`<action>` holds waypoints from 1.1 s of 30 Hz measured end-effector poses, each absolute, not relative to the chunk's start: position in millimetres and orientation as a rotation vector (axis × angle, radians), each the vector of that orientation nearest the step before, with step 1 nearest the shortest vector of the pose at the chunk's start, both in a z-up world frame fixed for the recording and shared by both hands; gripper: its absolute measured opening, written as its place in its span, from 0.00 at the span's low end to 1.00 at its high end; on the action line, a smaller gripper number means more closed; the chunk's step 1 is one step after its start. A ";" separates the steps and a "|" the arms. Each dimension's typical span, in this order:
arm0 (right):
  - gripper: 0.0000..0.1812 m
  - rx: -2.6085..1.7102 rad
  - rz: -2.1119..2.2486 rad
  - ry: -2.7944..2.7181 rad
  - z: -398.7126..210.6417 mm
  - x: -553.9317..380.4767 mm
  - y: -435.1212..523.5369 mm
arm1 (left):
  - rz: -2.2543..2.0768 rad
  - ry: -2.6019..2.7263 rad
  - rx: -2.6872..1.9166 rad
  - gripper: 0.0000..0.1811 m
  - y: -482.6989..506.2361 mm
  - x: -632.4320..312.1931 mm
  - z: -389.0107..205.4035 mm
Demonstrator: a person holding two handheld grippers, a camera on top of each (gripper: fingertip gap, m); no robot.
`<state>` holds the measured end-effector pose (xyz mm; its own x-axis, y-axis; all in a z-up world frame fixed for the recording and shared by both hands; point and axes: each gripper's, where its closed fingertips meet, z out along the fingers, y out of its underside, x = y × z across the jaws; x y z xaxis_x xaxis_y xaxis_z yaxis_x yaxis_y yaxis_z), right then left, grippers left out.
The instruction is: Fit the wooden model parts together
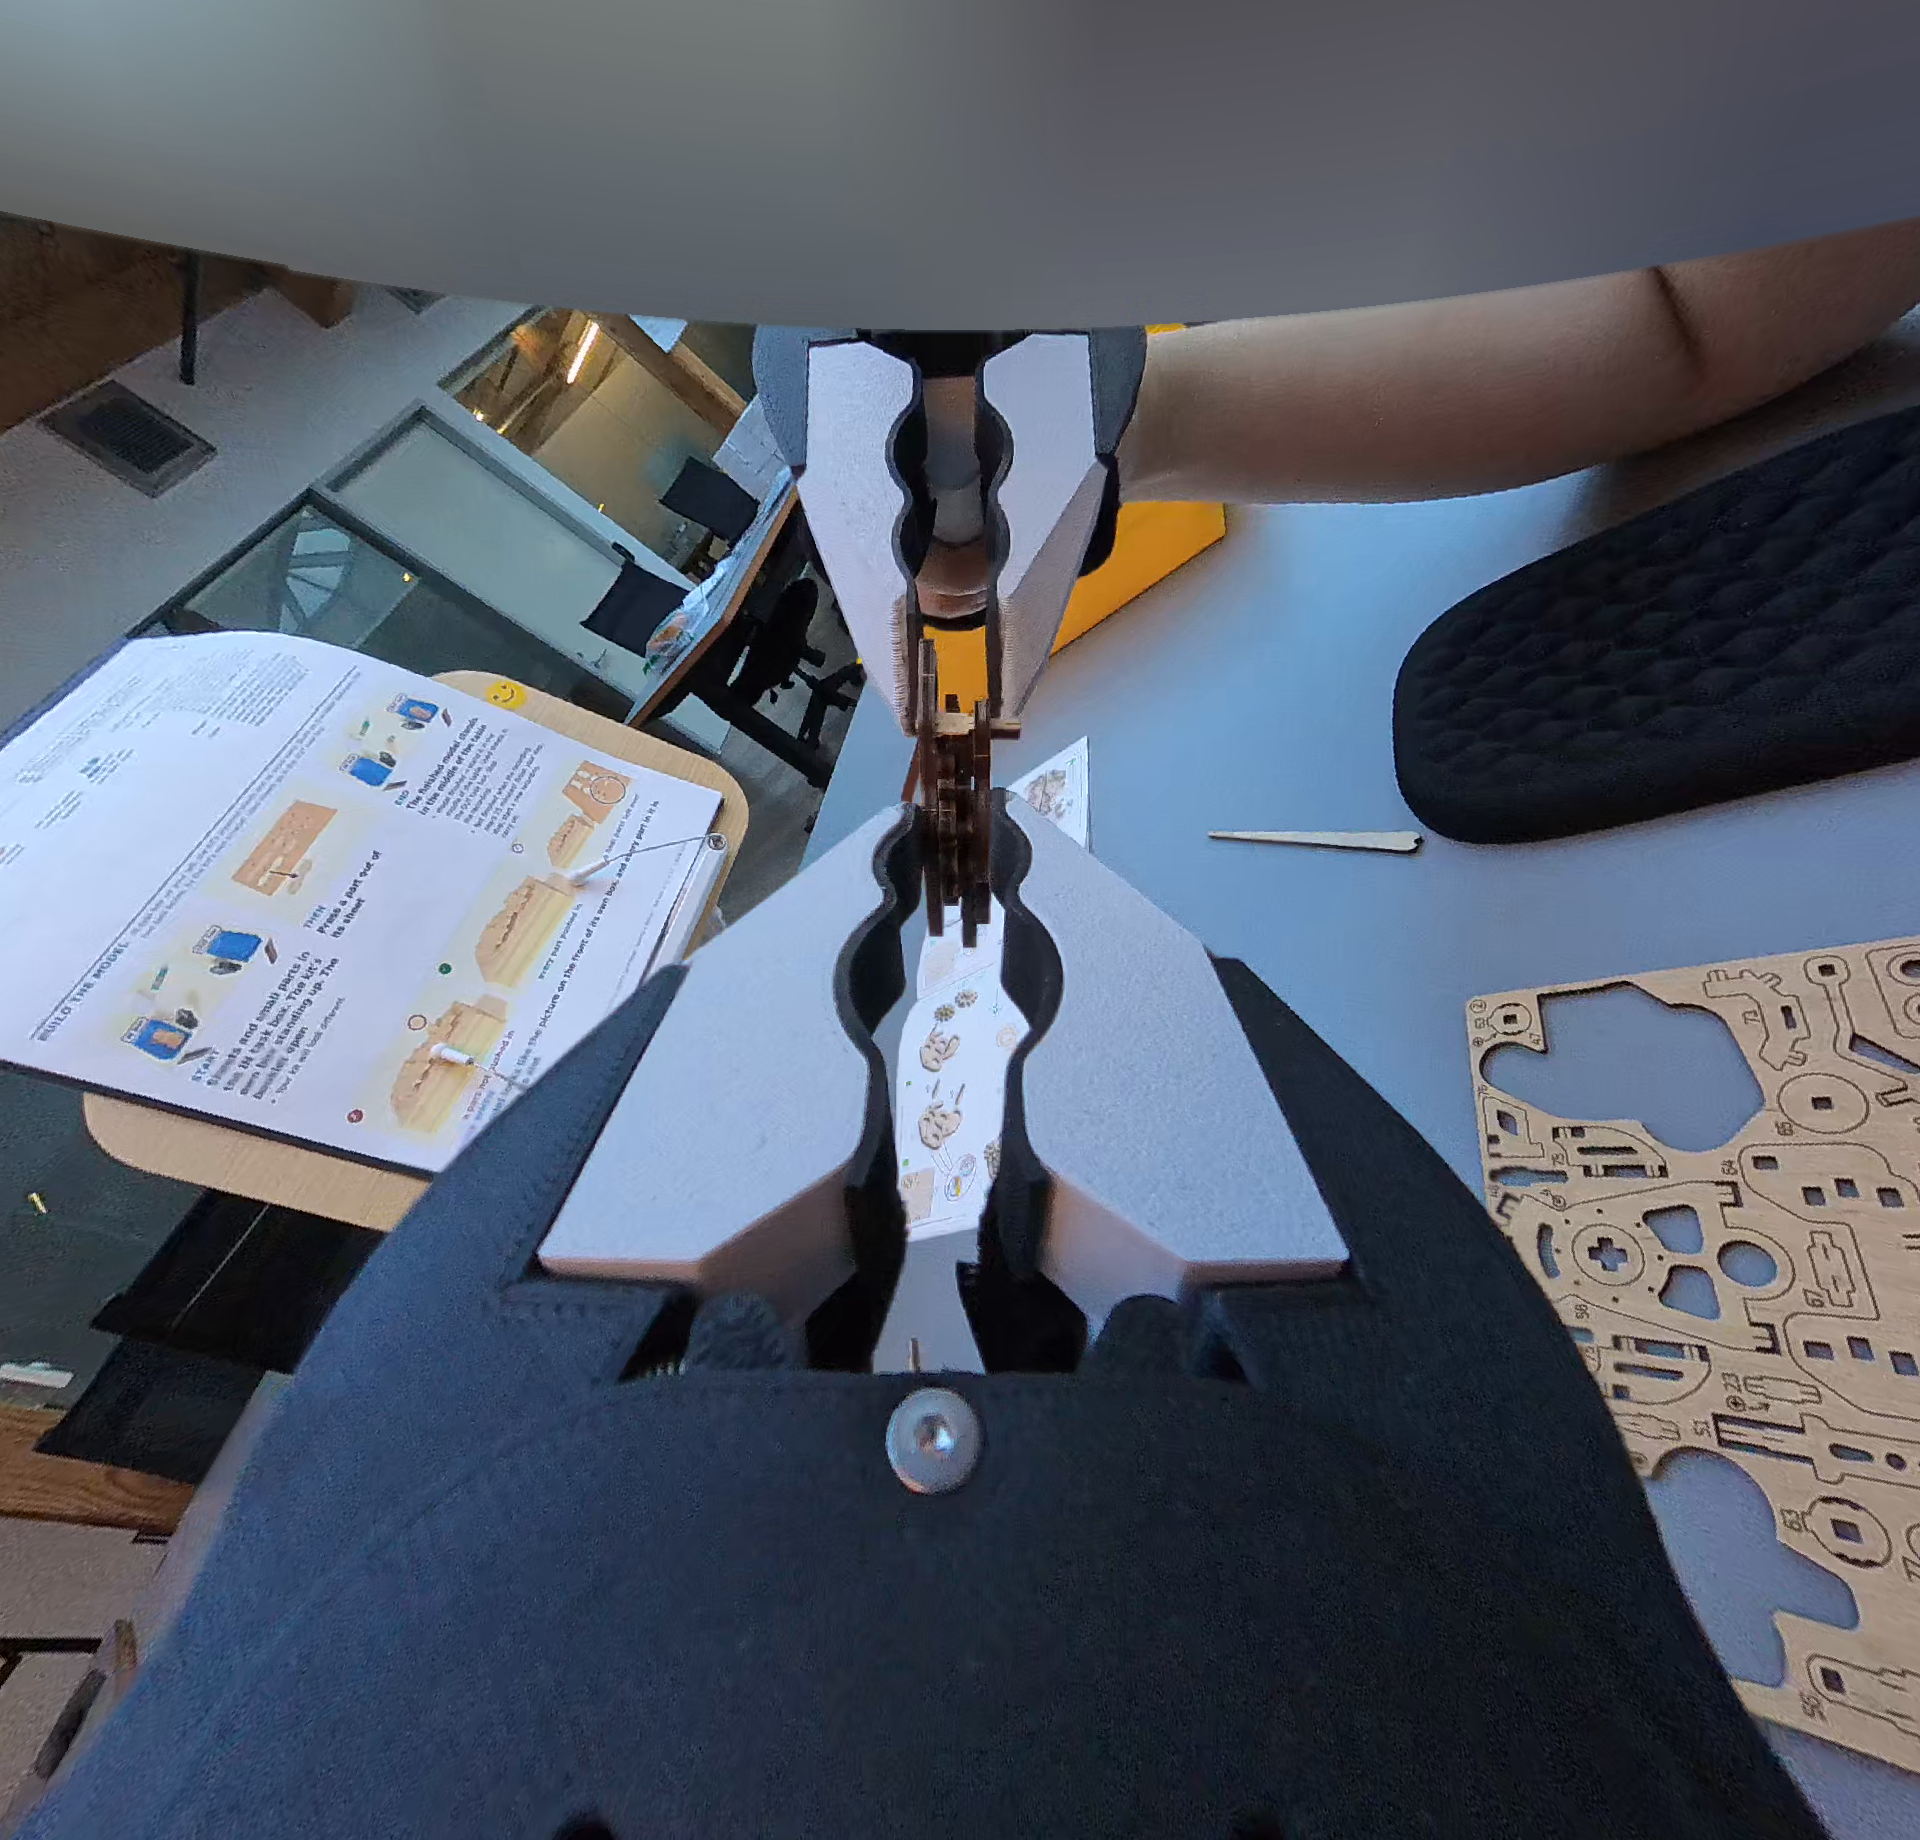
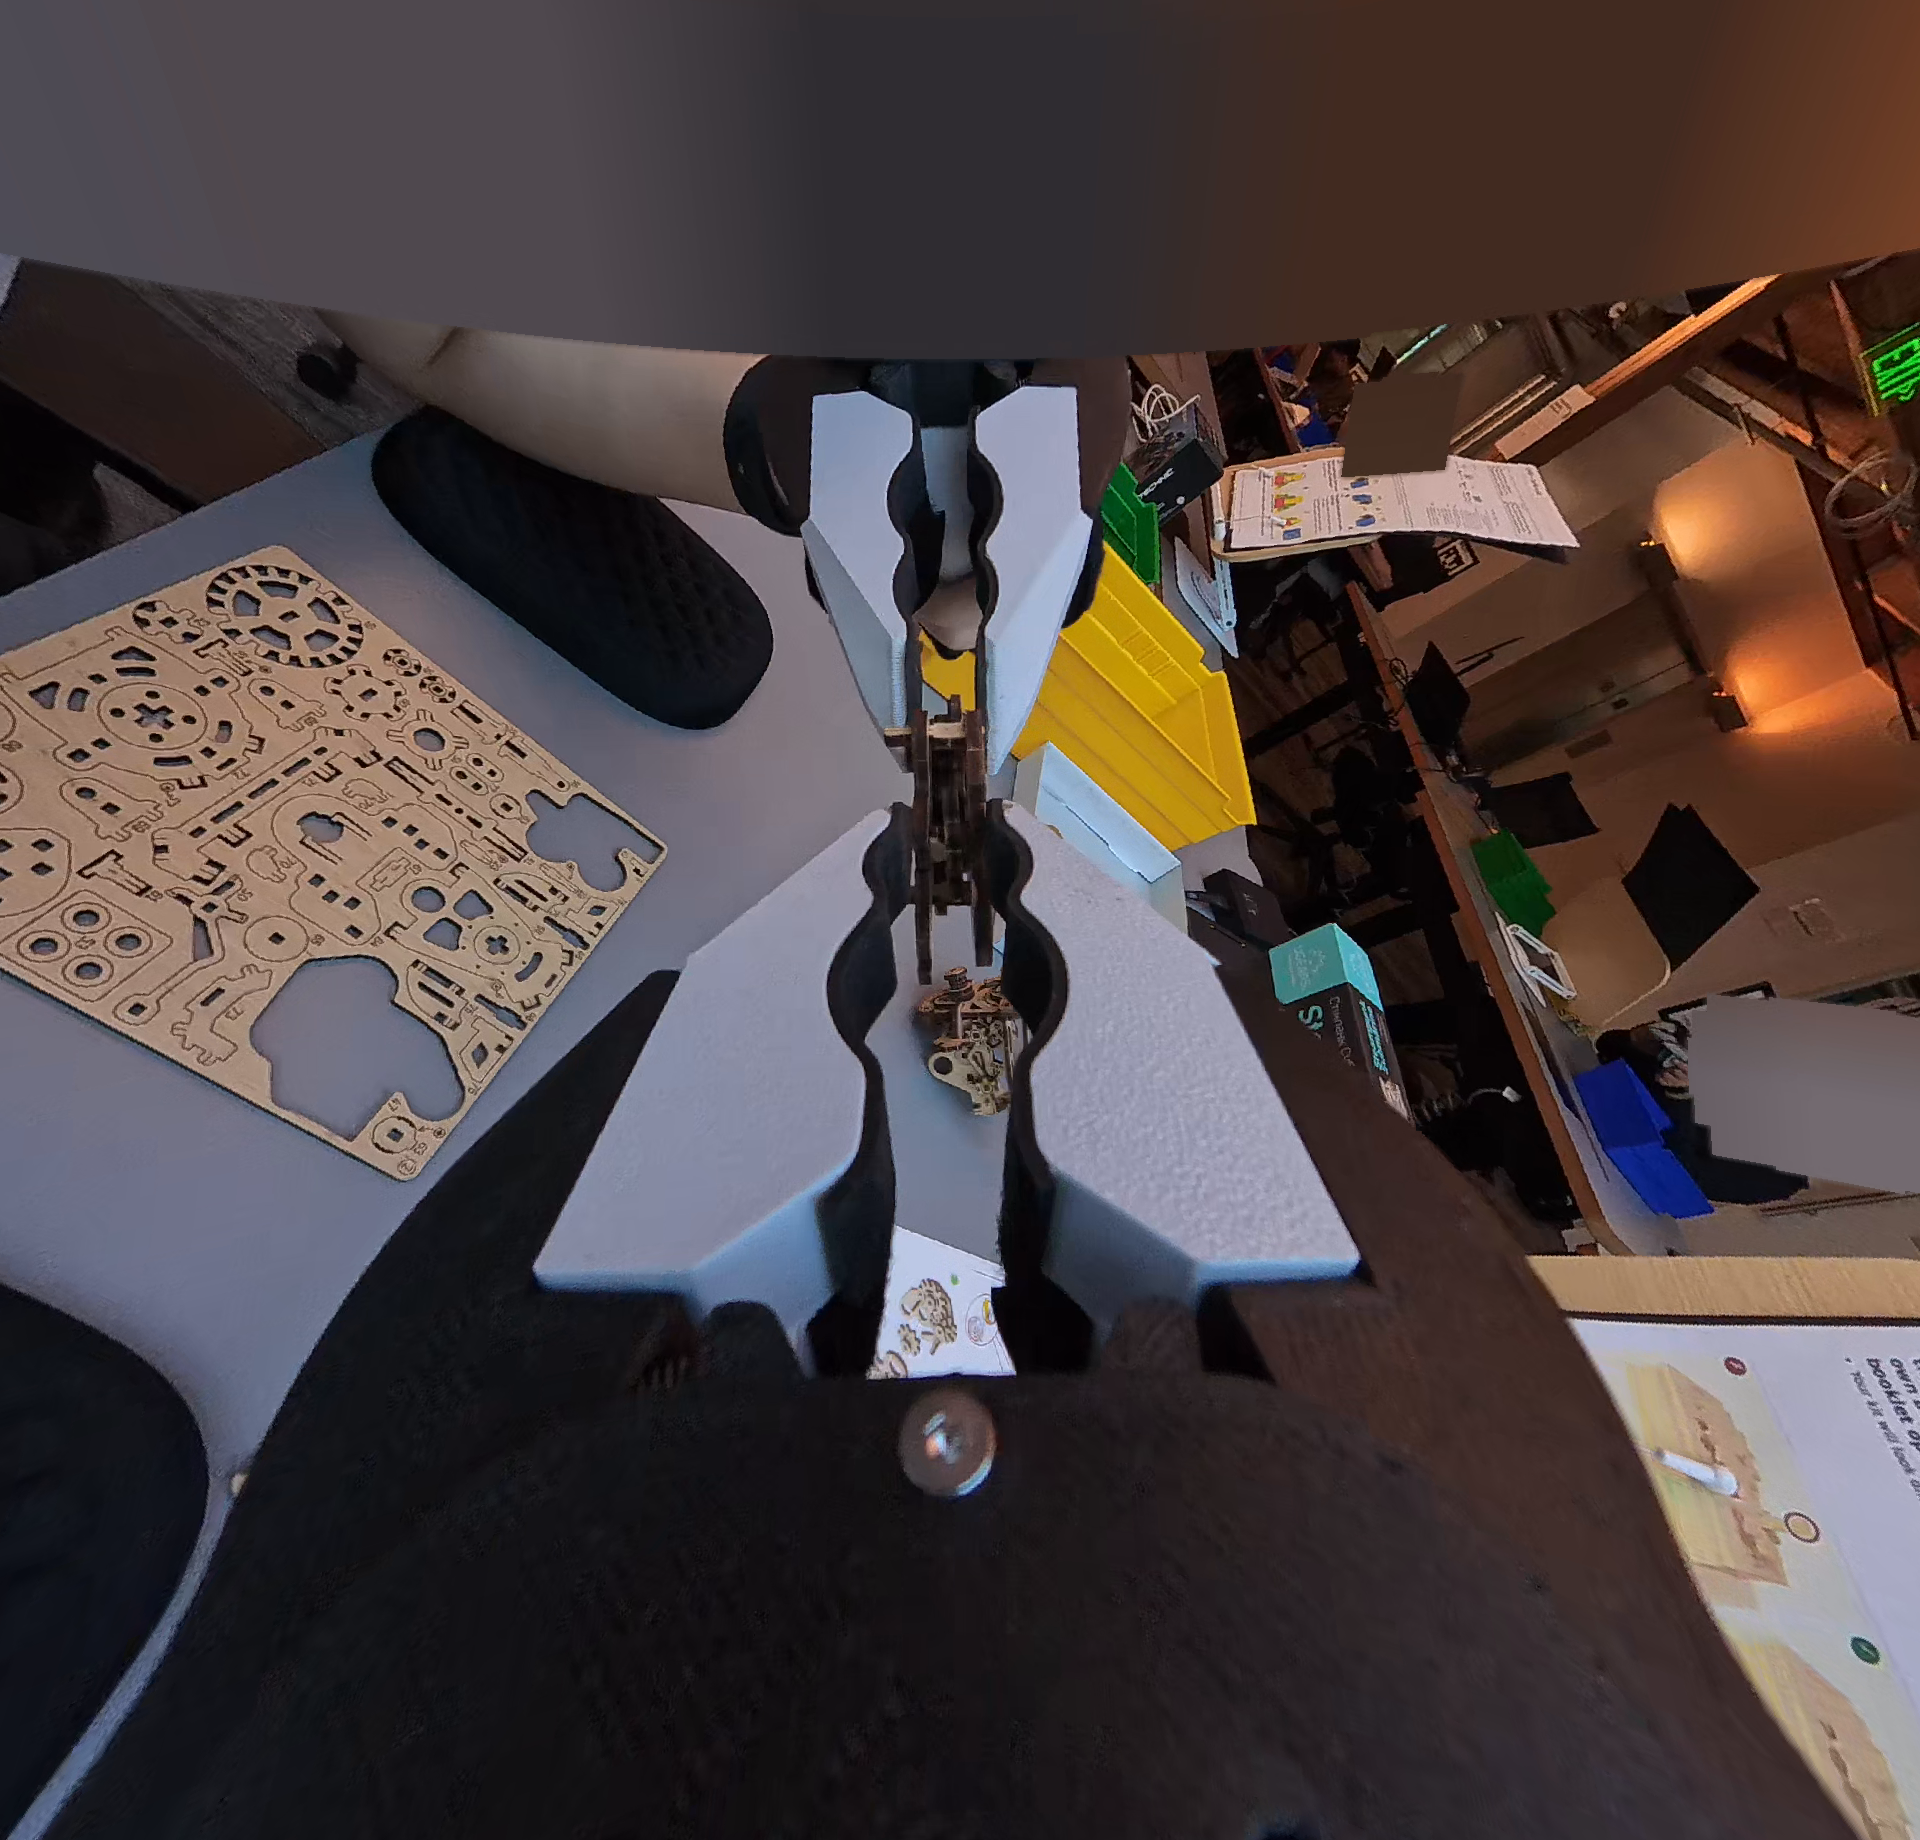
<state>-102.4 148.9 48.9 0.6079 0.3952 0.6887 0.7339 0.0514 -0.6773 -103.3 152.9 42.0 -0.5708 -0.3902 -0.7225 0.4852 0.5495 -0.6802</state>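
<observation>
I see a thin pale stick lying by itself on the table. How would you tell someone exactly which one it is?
Start at the grey table and find the black quilted pad near its far side. Just in front of that pad's near edge lies the wooden stick, flat on bare tabletop. Unlike the wooden parts sheet nearer the camera, it is one loose sliver, tapering to a point.

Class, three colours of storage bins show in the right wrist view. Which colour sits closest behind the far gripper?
The yellow bins. They sit right beside the left gripper, partly hidden by it. The green bins lie behind them; the blue bins are far off to the right.
</observation>
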 end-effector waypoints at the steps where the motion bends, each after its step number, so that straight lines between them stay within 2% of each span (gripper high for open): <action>1: 0.07 -1.564 -0.340 -0.971 49.7 -103.1 149.9 | -1.167 1.851 0.070 0.05 153.3 -103.5 42.4; 5: 0.10 -1.576 -0.461 -1.018 45.1 -108.2 155.9 | -1.107 1.864 0.089 0.06 153.2 -102.0 38.9; 13: 0.07 -1.590 -0.610 -1.073 44.0 -111.4 156.0 | -1.080 1.895 0.100 0.06 152.0 -103.3 35.2; 33: 0.07 -1.636 -0.552 -0.930 47.0 -103.1 169.4 | -1.119 1.949 -0.010 0.06 164.7 -97.7 39.0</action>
